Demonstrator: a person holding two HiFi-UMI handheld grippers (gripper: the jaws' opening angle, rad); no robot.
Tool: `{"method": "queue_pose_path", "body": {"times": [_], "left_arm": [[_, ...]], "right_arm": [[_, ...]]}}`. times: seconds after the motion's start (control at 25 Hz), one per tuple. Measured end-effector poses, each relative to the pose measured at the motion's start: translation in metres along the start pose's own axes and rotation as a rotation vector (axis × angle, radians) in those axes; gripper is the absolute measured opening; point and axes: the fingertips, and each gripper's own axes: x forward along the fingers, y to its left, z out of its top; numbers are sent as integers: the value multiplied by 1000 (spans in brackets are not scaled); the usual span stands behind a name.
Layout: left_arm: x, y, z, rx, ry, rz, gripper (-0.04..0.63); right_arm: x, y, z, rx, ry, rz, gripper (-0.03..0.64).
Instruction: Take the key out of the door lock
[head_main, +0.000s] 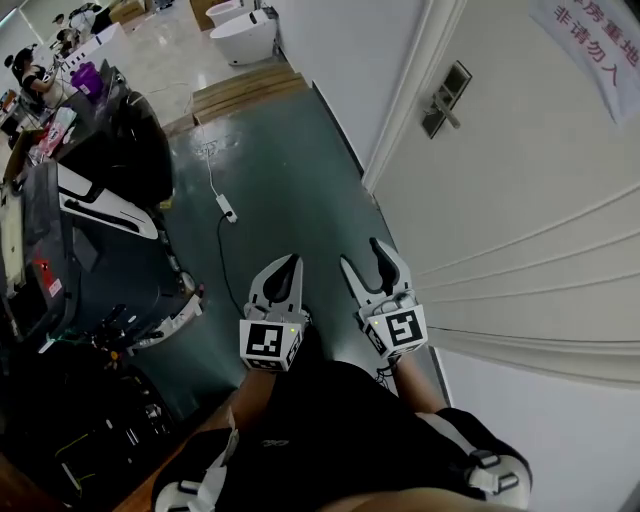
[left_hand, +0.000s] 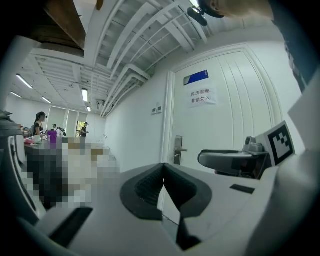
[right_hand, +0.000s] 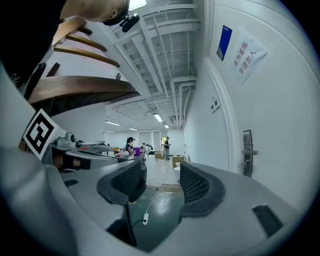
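White door (head_main: 520, 150), silver lever lock (head_main: 445, 98), L tool (head_main: 293, 262) clenched, R tool (head_main: 362, 253) spread empty.

A big open workshop hall (bare ceiling pipes (right_hand: 176, 95), strip lights (right_hand: 158, 117)) with a signed door (head_main: 520, 160).

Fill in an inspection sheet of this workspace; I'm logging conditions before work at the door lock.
Surface: dark green floor.
Job's things: white door; lock plate with lever handle; key too small to tell.
Clutter: wooden boards on the floor; dark equipment at left.
Grippers: left hand-held gripper shut, empty; right hand-held gripper open, empty; both short of the lock.
Cables: white power strip on the floor, cords running from it.
Surroundings: paper notice on the door; people far off in the room.
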Motion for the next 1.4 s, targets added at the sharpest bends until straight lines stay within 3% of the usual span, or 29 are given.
{"method": "queue_pose_path", "body": {"times": [0.32, 0.52, 0.88, 1.2, 1.4], "left_arm": [[48, 71, 8, -36, -3, 6, 23], [73, 107, 19, -19, -13, 19, 23], [114, 129, 6, -60, 27, 30, 23], [225, 137, 17, -22, 36, -14, 23], [322, 112, 23, -3, 61, -140, 23]], "right_arm": [[88, -2, 6, 20, 11, 32, 256], [120, -15, 8, 54, 10, 30, 255], [164, -43, -7, 93, 37, 28, 255], [226, -133, -16, 173, 15, 1, 255], [249, -215, -18, 223, 12, -85, 254]]}}
